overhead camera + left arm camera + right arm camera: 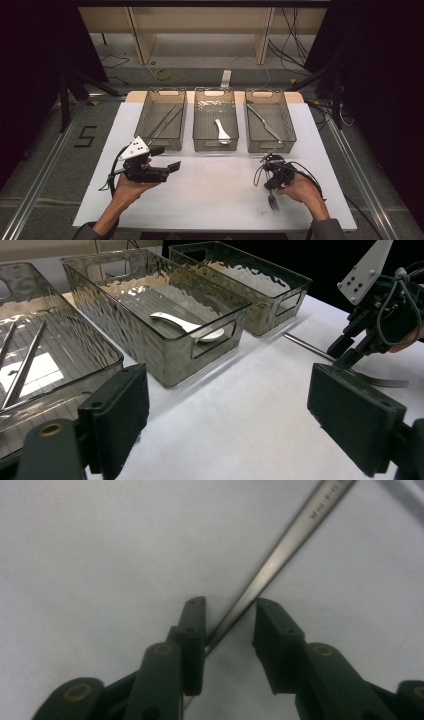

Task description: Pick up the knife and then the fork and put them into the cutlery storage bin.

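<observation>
While the right gripper (pixel 230 615) stands over the fork (pixel 280 550), its jaws straddle the handle, a gap showing on one side, not yet clamped. Fork lies flat on the white table (pixel 210 200), near the right bin (pixel 270 125). Step in hand, likely: the pickup. Next move calls for full closure, then a lift. Left gripper (pixel 227 415) hovers open, empty.
</observation>
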Available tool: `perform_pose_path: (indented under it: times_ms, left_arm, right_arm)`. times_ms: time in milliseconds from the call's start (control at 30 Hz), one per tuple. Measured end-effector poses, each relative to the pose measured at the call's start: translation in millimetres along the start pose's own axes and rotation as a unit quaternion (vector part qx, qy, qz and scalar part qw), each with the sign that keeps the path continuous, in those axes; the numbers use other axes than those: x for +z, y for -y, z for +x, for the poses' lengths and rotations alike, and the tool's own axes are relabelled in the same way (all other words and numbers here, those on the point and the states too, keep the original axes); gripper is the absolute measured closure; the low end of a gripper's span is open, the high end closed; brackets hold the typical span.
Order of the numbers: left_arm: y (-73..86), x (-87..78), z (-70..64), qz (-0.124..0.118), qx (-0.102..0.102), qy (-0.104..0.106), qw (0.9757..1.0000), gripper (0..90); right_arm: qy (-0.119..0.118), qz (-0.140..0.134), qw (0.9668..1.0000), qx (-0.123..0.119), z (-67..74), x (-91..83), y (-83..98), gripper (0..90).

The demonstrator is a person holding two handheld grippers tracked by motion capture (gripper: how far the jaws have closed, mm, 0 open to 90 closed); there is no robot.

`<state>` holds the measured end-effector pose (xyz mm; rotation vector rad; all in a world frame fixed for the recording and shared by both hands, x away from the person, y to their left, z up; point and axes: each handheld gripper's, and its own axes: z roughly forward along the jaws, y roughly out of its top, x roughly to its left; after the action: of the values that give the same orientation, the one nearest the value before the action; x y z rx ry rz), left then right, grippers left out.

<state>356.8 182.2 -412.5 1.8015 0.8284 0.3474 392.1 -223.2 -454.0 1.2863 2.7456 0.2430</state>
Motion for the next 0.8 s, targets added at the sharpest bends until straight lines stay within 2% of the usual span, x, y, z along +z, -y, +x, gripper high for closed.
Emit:
perform_pose_path:
  times_ms: [367,800]
  left_arm:
    - [0.1,0.5,-0.1,0.001,0.0,-0.002,1.0,16.5]
    - [-0.4,0.1,0.7,-0.002,-0.001,-0.002,1.0,16.5]
  right_arm:
    - [-0.004,0.007,1.0,-0.001,-0.7,-0.2,-2.8,84.3]
    - [-0.003,-0.002,0.9999,-0.016,-2.9,-2.9,-1.5,86.0]
